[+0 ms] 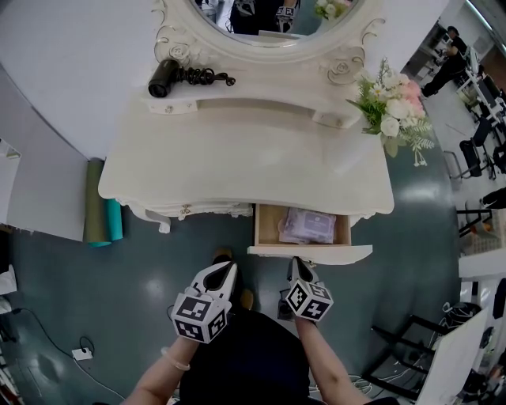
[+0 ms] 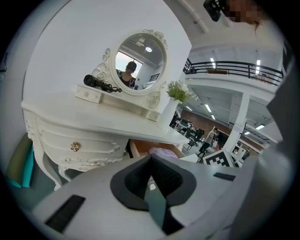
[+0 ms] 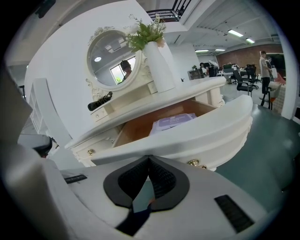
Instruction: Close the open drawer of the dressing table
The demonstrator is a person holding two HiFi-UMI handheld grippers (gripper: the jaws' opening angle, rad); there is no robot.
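Note:
The white dressing table (image 1: 237, 162) has its right drawer (image 1: 310, 252) pulled out, with a lilac packet (image 1: 307, 225) lying inside. My right gripper (image 1: 300, 264) is shut and empty, its tips just short of the drawer front. In the right gripper view the curved drawer front (image 3: 201, 133) and its gold knob (image 3: 193, 163) fill the space just past the right gripper (image 3: 149, 160). My left gripper (image 1: 224, 270) is shut with nothing in it, left of the drawer and below the table edge. The left gripper view shows the open drawer (image 2: 140, 147) beyond the left gripper (image 2: 151, 157).
A black hair dryer (image 1: 169, 77) lies on the shelf by the oval mirror (image 1: 269, 24). A vase of flowers (image 1: 395, 115) stands at the table's right end. Rolled green and teal mats (image 1: 101, 213) lean left of the table. Chairs (image 1: 474, 150) and cables (image 1: 83, 353) ring the floor.

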